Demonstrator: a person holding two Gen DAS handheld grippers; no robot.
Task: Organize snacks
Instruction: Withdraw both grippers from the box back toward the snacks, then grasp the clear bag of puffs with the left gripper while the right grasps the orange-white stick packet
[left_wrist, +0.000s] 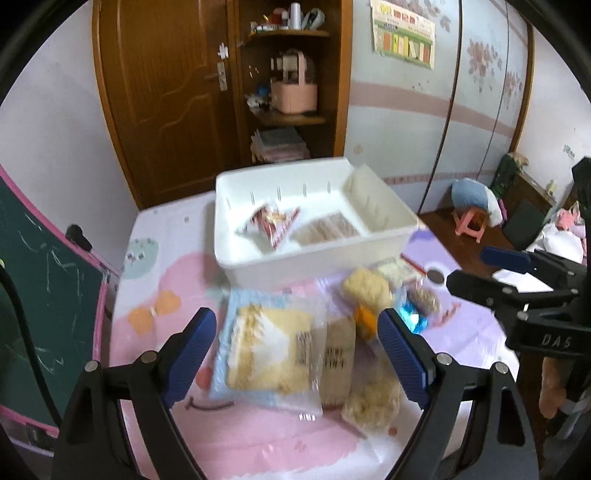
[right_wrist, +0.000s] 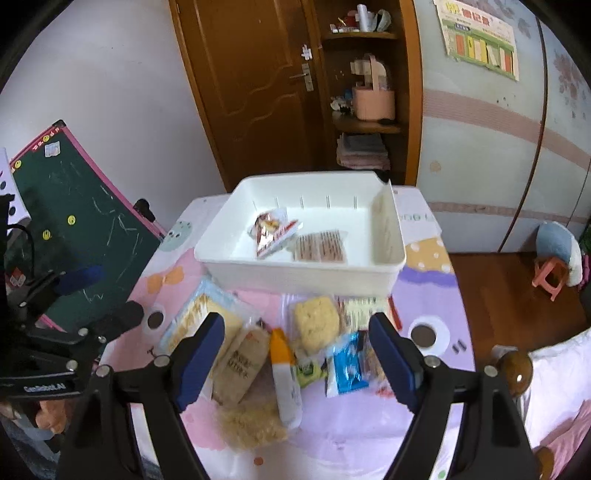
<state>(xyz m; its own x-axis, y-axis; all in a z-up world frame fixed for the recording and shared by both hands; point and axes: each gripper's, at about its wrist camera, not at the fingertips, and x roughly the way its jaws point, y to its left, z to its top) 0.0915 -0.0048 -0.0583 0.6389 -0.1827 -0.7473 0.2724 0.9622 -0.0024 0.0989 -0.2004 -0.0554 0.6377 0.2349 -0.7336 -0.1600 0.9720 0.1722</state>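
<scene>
Left tool: jaws spread wide, nothing between the pads, poised above the snack pile with no contact visible. Right tool: jaws likewise spread and empty, above the same pile.

White bin stands on the counter at the far side of the pile. It holds two items: a red-and-white packet lying tilted at centre, and a flat clear pack of brown biscuits just beside it. The remainder of the bin floor is bare.

Loose snacks on the counter, near side of the bin: a large pale-yellow pack, a beige wrapper, an orange-and-white stick pack, a blue foil packet, and a yellow cake. The packs overlap.
</scene>
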